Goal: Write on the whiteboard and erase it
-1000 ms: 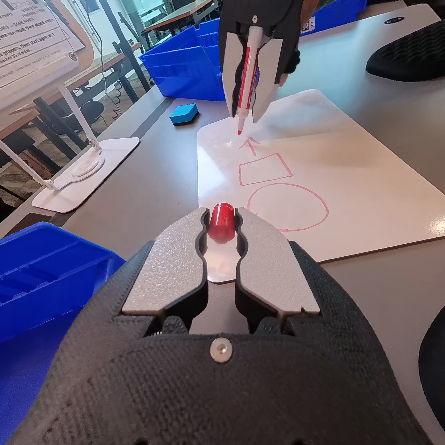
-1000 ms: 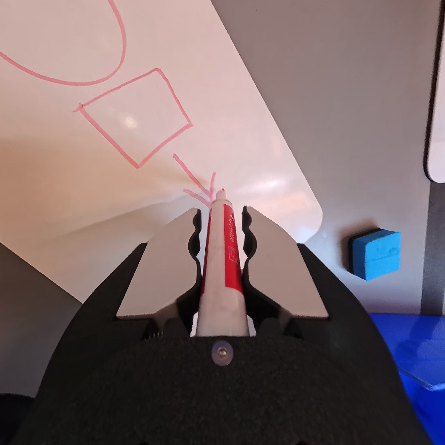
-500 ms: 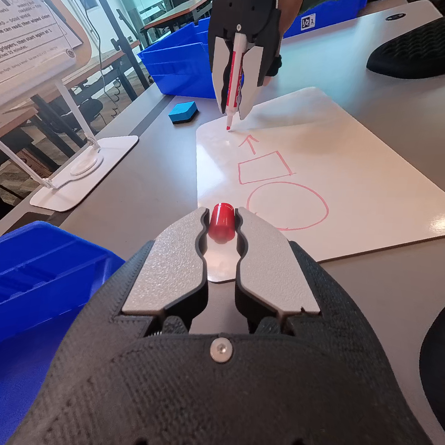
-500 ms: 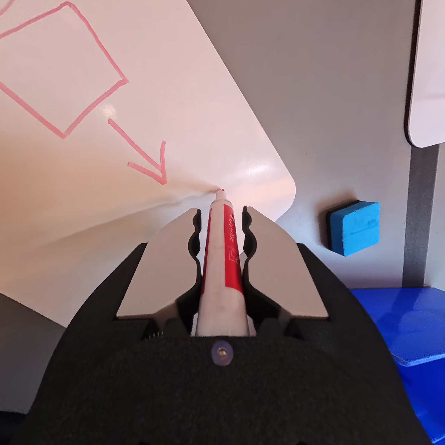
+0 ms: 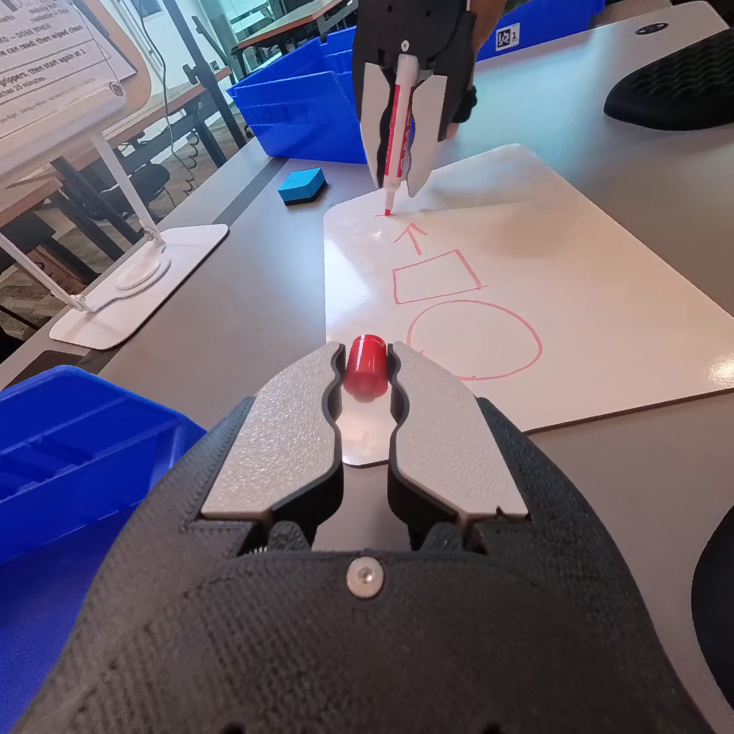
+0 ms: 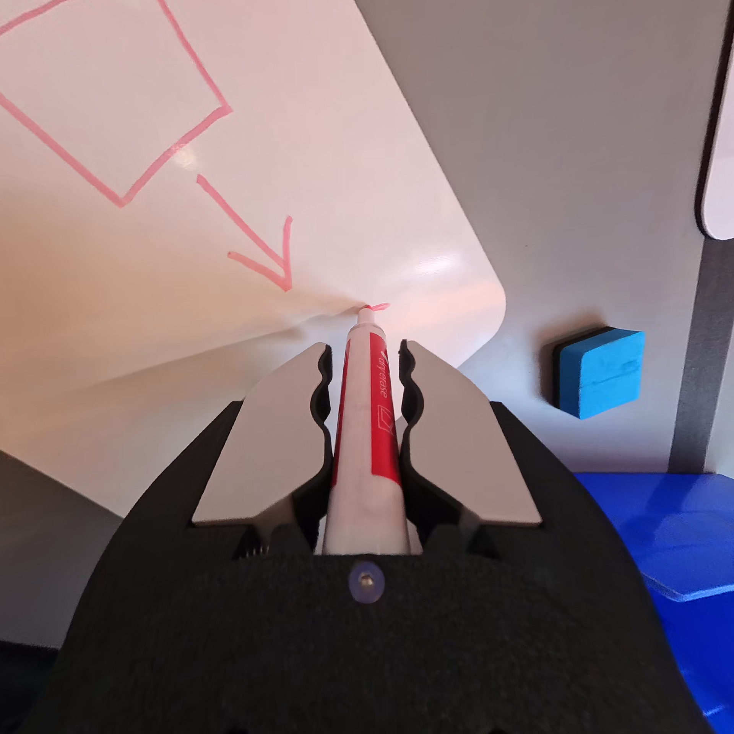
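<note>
A white whiteboard [image 5: 556,278] lies flat on the grey table, with a red circle, a square and an arrow drawn on it; it also shows in the right wrist view [image 6: 278,119]. My right gripper [image 6: 365,349] is shut on a red-and-white marker [image 6: 367,417], also seen from the left wrist view [image 5: 397,123]. The marker tip touches the board near its far left corner, beside a short fresh red stroke. My left gripper [image 5: 365,349] is shut on the red marker cap [image 5: 365,369] over the board's near left corner. A blue eraser [image 5: 302,184] lies on the table beside that far corner [image 6: 599,373].
A blue bin [image 5: 59,456] stands at the near left and more blue bins [image 5: 302,103] at the back. A white sign stand base [image 5: 139,282] sits at the left. Black mesh pads [image 5: 675,79] lie at the right. The tips of one gripper are about 25 cm away from the tips of the other. The blue eraser [image 5: 302,184] lies around 12 cm away from my right fingertips. Seen from the right wrist view [image 6: 595,359] as well.
The right gripper has moved the marker from the arrowhead toward the board's far left corner, set the tip down and drawn a short red stroke. The left gripper has stayed still.
</note>
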### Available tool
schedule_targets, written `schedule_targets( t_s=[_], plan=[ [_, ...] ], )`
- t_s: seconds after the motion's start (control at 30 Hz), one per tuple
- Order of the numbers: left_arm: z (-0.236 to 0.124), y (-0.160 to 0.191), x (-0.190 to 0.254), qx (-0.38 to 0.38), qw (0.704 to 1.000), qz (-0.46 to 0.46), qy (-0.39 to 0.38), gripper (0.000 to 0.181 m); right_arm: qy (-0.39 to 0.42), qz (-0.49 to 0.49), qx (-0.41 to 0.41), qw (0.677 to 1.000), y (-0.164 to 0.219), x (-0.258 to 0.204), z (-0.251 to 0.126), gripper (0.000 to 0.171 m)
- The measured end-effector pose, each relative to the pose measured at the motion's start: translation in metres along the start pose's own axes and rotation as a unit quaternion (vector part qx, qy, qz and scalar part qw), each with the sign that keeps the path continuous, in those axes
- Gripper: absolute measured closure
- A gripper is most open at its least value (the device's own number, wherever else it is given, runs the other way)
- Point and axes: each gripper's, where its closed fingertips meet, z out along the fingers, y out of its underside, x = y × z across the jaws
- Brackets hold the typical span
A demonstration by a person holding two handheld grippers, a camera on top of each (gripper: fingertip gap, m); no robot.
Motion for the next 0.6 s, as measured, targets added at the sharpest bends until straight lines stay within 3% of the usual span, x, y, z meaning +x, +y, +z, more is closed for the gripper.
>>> schedule_targets(
  t_s=[0.4,0.6],
  plan=[
    [0.002,0.0,0.003,-0.001,1.0,0.002,0.004,0.161,-0.036,-0.03,-0.016,0.999,0.007,-0.047,-0.016,0.138],
    [0.001,-0.002,0.003,0.002,1.0,0.004,0.002,0.161,-0.01,-0.008,0.013,1.0,-0.005,-0.02,-0.017,0.138]
  ],
)
